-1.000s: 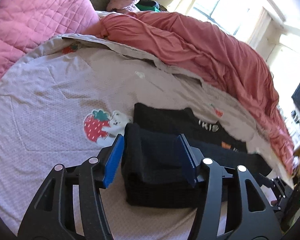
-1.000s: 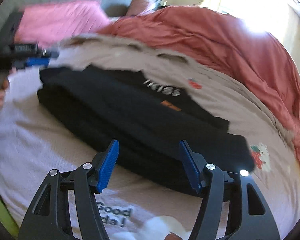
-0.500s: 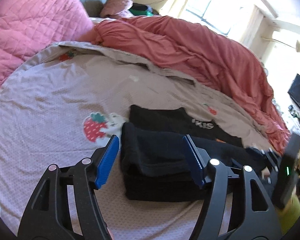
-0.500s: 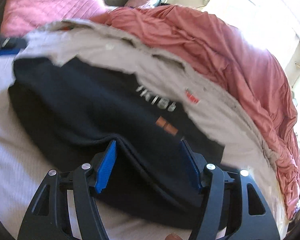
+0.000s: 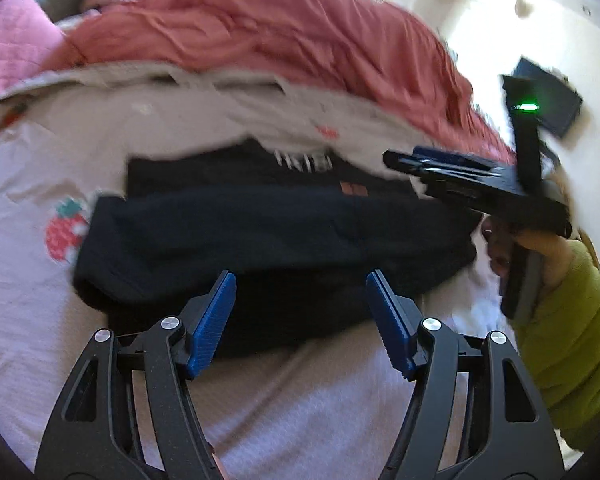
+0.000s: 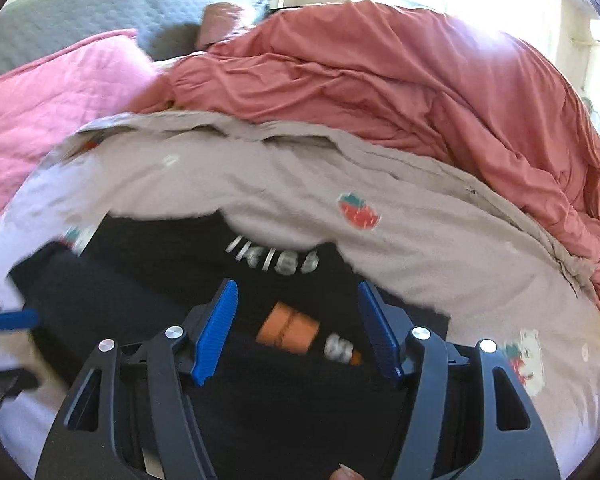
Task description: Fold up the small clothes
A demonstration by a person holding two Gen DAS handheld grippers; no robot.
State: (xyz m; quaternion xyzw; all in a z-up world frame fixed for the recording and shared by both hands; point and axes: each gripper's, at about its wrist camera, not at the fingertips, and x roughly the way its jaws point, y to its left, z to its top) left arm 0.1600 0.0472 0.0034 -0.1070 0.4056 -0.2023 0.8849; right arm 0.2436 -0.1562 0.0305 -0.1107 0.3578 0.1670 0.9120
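We saw the black garment [image 5: 260, 240] folded into a thick, soft oblong on the pale strawberry-print sheet [image 5: 80, 148], pale lettering and an orange patch [image 6: 290, 328] on its upper layer. A crumpled coral duvet [image 5: 300, 40] lay heaped behind it. Our left gripper [image 5: 300, 312] angled down over the garment's near edge, its ribbed blue pads [image 5: 214, 320] spreading, gripping nothing. Our right gripper [image 6: 296, 328] hovered tilted above the cloth, jaws apart and empty, held by a green-sleeved hand [image 5: 540, 240].
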